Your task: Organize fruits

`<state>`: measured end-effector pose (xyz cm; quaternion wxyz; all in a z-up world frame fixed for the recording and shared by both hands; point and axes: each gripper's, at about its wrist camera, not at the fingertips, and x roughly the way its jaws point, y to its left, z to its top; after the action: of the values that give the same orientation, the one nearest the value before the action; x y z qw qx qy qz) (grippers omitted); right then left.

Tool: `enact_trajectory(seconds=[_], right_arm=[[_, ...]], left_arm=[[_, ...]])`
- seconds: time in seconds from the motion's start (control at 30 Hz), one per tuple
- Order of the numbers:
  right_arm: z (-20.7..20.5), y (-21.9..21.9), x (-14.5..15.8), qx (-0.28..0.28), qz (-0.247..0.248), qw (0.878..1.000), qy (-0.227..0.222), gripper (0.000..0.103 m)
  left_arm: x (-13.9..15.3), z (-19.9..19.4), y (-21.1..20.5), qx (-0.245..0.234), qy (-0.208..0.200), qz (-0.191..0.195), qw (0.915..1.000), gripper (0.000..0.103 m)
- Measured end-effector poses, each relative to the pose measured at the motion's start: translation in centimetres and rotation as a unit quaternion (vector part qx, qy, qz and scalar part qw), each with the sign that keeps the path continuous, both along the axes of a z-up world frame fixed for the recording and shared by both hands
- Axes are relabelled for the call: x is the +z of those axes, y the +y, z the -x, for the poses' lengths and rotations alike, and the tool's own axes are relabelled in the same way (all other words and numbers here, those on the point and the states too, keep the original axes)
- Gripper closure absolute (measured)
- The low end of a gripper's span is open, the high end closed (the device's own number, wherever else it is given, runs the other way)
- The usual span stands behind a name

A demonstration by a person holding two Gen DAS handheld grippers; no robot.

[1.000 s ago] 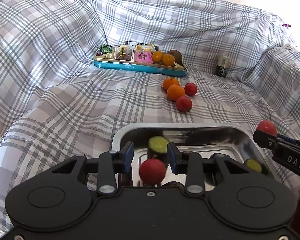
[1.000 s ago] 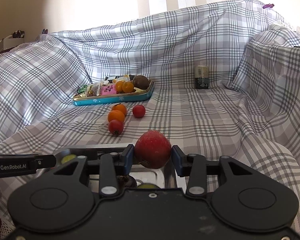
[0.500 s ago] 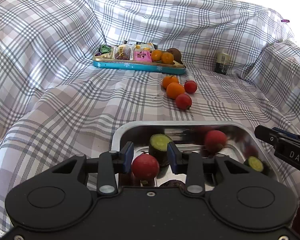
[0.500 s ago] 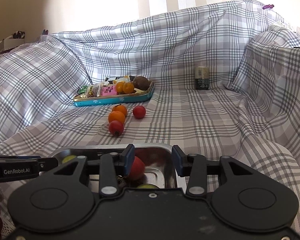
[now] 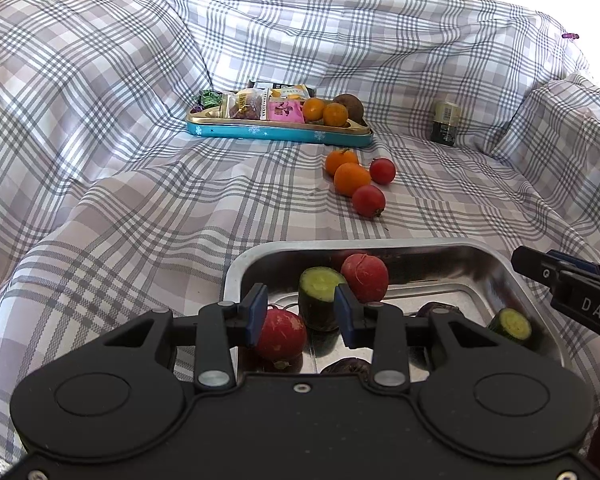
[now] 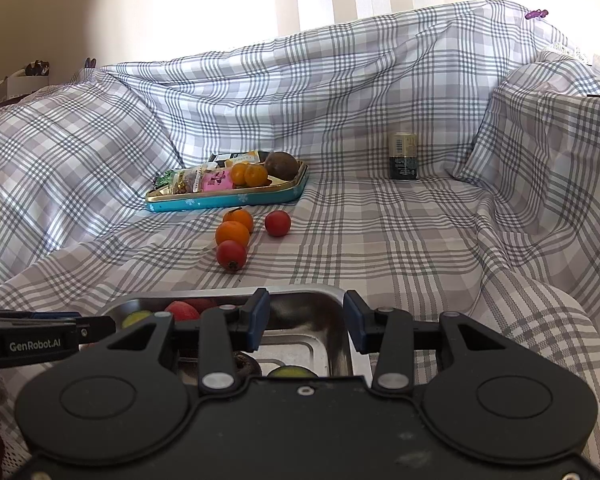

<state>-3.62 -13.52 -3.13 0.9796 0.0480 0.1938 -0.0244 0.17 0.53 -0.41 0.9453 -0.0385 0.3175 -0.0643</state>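
Observation:
A steel tray (image 5: 500, 276) lies on the plaid cloth just ahead of both grippers. It holds two red fruits (image 5: 365, 277) (image 5: 281, 334), cucumber pieces (image 5: 319, 292) (image 5: 509, 323) and dark fruits (image 5: 436, 310). My left gripper (image 5: 301, 313) is open above the tray's near left part, empty. My right gripper (image 6: 305, 321) is open and empty over the tray's right rim (image 6: 340, 340). Two oranges (image 5: 352, 178) (image 5: 341, 160) and two red fruits (image 5: 369, 201) (image 5: 382, 171) lie loose on the cloth beyond the tray.
A blue tin tray (image 5: 276, 133) at the back holds snack packets, two oranges (image 5: 325, 112) and a brown fruit (image 5: 349, 106). A small dark can (image 5: 445, 123) stands at the back right. The cloth rises in folds on all sides.
My right gripper opened and let its red fruit drop; it rolled across the tray to the cucumber. My left gripper's red fruit now rests in the tray.

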Motion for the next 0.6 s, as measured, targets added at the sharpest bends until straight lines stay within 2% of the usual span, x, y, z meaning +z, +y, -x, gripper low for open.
enact_trajectory(seconds=[0.6], right_arm=[[-0.01,-0.01,0.02,-0.001,0.001,1.0,0.0,0.059]], left_arm=[[-0.23,-0.14,0.08,0.002,0.002,-0.006,1.0,0.058]])
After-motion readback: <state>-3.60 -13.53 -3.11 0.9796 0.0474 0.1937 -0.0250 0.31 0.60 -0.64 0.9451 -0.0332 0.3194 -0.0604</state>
